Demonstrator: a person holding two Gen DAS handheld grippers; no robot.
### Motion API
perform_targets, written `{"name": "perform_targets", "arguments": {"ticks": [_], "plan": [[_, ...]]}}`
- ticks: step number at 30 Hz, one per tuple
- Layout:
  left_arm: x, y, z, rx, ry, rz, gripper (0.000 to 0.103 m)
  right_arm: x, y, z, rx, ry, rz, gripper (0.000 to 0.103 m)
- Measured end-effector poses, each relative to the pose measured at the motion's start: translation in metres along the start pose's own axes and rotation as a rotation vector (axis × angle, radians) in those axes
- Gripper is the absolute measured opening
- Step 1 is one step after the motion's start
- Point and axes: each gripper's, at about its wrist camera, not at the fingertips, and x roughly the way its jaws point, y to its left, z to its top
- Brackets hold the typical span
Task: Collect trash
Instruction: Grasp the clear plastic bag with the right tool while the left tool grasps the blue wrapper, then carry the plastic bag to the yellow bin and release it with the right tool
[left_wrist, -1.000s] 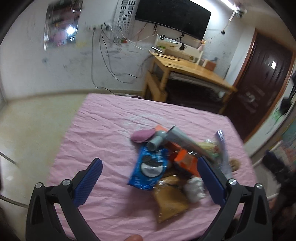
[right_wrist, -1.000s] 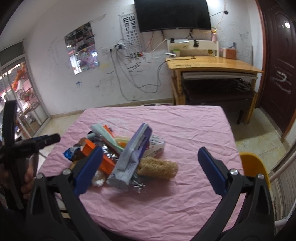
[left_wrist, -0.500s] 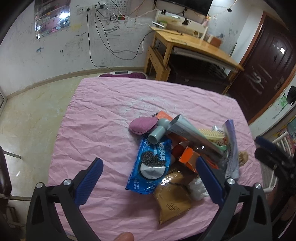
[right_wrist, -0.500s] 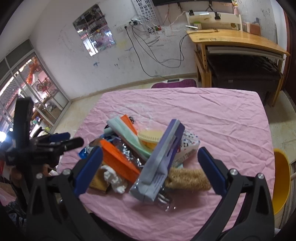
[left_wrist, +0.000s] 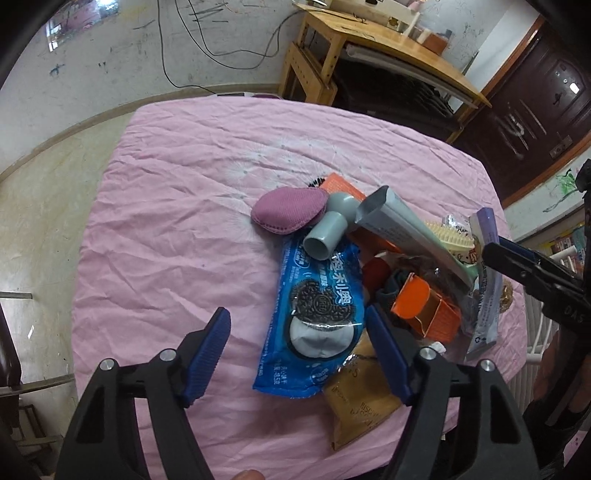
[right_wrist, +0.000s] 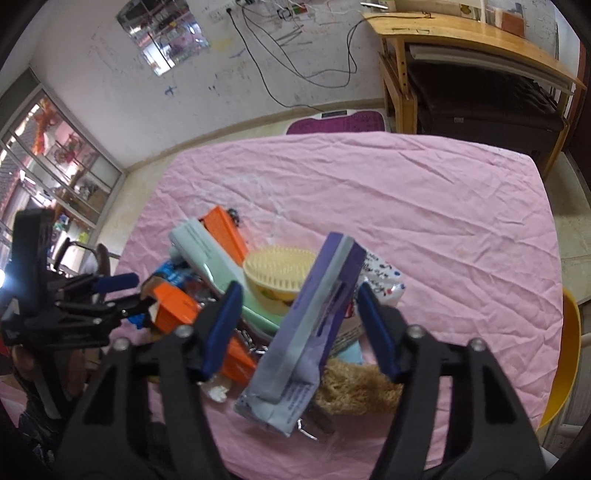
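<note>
Left wrist: my left gripper (left_wrist: 297, 334) closing, cookie pack (left_wrist: 314, 314) lengthwise between fingers, untouched.
Right wrist: right gripper (right_wrist: 297, 325) closing astride purple pack (right_wrist: 306, 332), ungripped.

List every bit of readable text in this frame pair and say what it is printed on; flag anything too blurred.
"OREO", embossed on the cookie pictured on the blue cookie packet.
"奥", large white character on that packet; its other characters are only partly legible.
"BISC…", partial word on the brown wrapper.
"DAS", on the black arm of the right claw.
Too small or blurred: print on the grey tube, the purple package and the white patterned box.
</note>
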Motion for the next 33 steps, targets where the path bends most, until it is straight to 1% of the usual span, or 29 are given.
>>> {"name": "perform_targets", "arguments": {"ticks": [1, 2, 5, 6, 7, 8, 10, 13, 17, 19, 23, 28, 31, 32, 33], "plan": [[0.003, -0.001, 0.001, 0.006, 0.008, -0.002, 0.065, 0.003, 0.0, 0.0, -0.002, 0.012, -0.005, 0.049], [0.006, -0.002, 0.002, 0.008, 0.015, -0.005, 0.063, 0.007, -0.001, 0.001, -0.004, 0.02, -0.011, 0.039], [0.013, 0.0, 0.001, 0.002, 0.036, -0.031, 0.047, 0.013, -0.005, -0.001, -0.013, 0.031, -0.027, 0.026], [0.015, 0.001, 0.001, 0.0, 0.038, -0.037, 0.034, 0.013, -0.007, -0.002, -0.01, 0.023, -0.023, 0.023], [0.017, 0.002, 0.0, -0.002, 0.041, -0.04, 0.027, 0.013, -0.008, -0.002, -0.007, 0.022, -0.022, 0.014], [0.017, 0.003, -0.001, -0.003, 0.038, -0.041, 0.025, 0.012, -0.01, -0.003, 0.0, 0.013, -0.017, 0.011], [0.012, 0.005, -0.003, -0.011, 0.021, -0.043, 0.019, 0.011, -0.011, -0.001, 0.003, -0.005, -0.004, 0.01], [-0.003, 0.01, -0.002, -0.029, -0.014, -0.041, 0.018, 0.003, -0.009, -0.001, 0.001, -0.04, 0.025, 0.009], [-0.024, 0.013, -0.004, -0.023, -0.04, -0.039, 0.018, -0.008, -0.004, 0.001, 0.003, -0.078, 0.066, 0.009], [-0.031, 0.013, -0.005, -0.011, -0.024, -0.052, 0.018, -0.013, -0.004, 0.002, 0.012, -0.095, 0.094, 0.009], [-0.048, 0.01, -0.01, 0.027, -0.056, -0.039, 0.018, -0.026, -0.005, 0.005, 0.018, -0.135, 0.12, 0.009], [-0.078, -0.003, -0.016, 0.073, -0.105, -0.115, 0.018, -0.049, -0.018, 0.007, 0.045, -0.202, 0.164, 0.009], [-0.094, -0.018, -0.013, 0.1, -0.105, -0.263, 0.018, -0.068, -0.031, 0.004, 0.062, -0.26, 0.173, 0.009], [-0.098, -0.026, -0.011, 0.116, -0.109, -0.301, 0.018, -0.074, -0.038, 0.001, 0.071, -0.277, 0.177, 0.009], [-0.101, -0.033, -0.009, 0.129, -0.116, -0.315, 0.018, -0.08, -0.045, 0.0, 0.082, -0.294, 0.178, 0.009]]}}
